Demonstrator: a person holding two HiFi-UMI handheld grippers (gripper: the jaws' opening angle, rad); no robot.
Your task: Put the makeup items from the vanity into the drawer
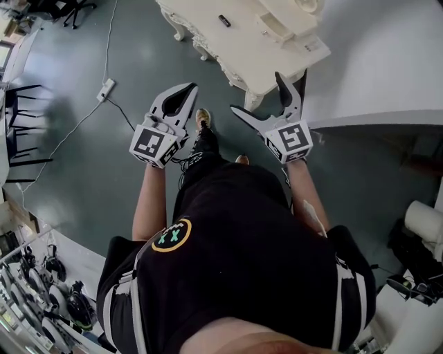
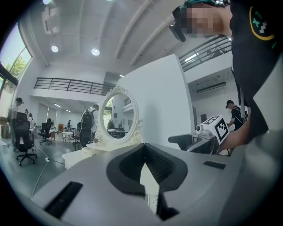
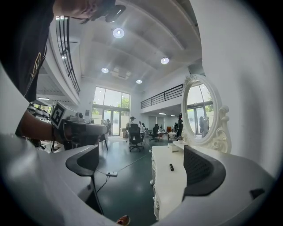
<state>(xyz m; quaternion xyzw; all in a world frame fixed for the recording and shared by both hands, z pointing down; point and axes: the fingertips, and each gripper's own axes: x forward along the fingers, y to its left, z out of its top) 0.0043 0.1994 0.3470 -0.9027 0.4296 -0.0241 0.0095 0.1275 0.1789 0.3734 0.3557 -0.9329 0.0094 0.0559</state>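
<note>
The cream vanity (image 1: 242, 43) stands ahead of me, and a small dark makeup item (image 1: 224, 21) lies on its top. That item (image 3: 171, 167) also shows in the right gripper view on the vanity top (image 3: 170, 190), below the oval mirror (image 3: 201, 110). My left gripper (image 1: 188, 88) is shut with nothing in it, held over the floor left of the vanity; its jaws (image 2: 144, 146) meet at the tips. My right gripper (image 1: 257, 92) is open and empty near the vanity's front corner, its jaws (image 3: 141, 167) wide apart. No drawer shows.
A power strip (image 1: 106, 90) with its cable lies on the grey floor to the left. Dark chairs (image 1: 21, 124) stand at the far left. A white partition wall (image 1: 377, 62) runs behind and to the right of the vanity. Other people work far off in the hall.
</note>
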